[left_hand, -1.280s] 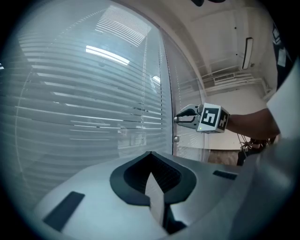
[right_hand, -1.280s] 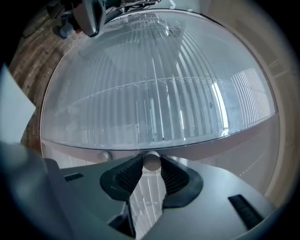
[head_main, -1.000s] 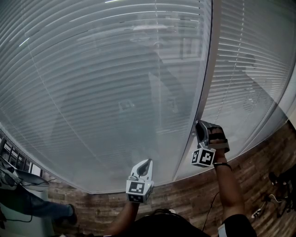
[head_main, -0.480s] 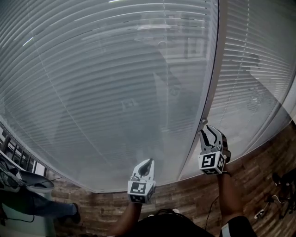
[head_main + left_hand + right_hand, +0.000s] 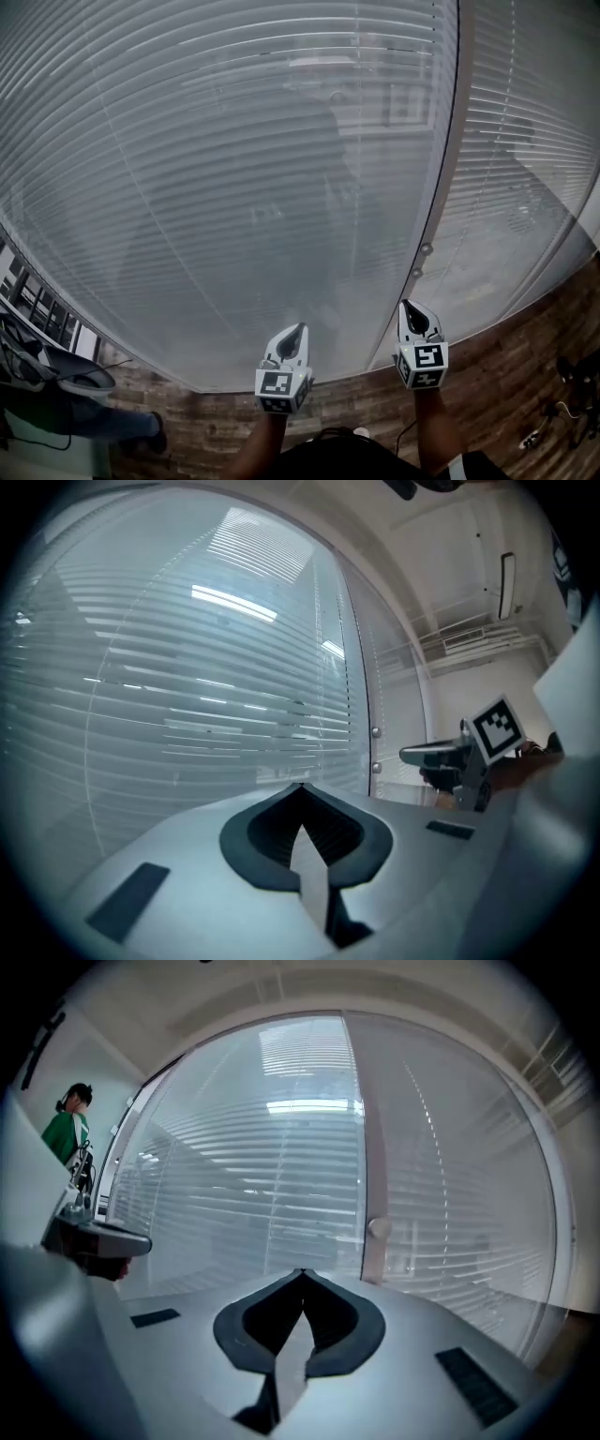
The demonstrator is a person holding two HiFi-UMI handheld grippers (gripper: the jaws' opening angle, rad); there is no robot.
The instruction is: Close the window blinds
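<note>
Head view: the window blinds [image 5: 234,169] fill pretty much everything in front of you, slats running across the big pane. A second set [image 5: 525,141] sits on the other side of the upright frame [image 5: 448,159]. Your left gripper [image 5: 298,331] and right gripper [image 5: 409,309] are both held low, near the bottom edge of the blinds and close to the wood-look floor [image 5: 506,375]. The right one sits just below the two small knobs [image 5: 426,249] on the frame. Neither gripper looks to be touching the slats or the knobs.

Left gripper view: your jaws [image 5: 300,786] are closed tip to tip with nothing between them, and the blinds are straight ahead. The other gripper pokes in from the right with its marker cube [image 5: 498,726] showing.

Right gripper view: these jaws [image 5: 302,1272] have just been closing, and now they meet at the tips, empty. Right past them is the frame with one round knob [image 5: 379,1227], with blinds on both sides. A person in green [image 5: 66,1133] stands way off to the left.
</note>
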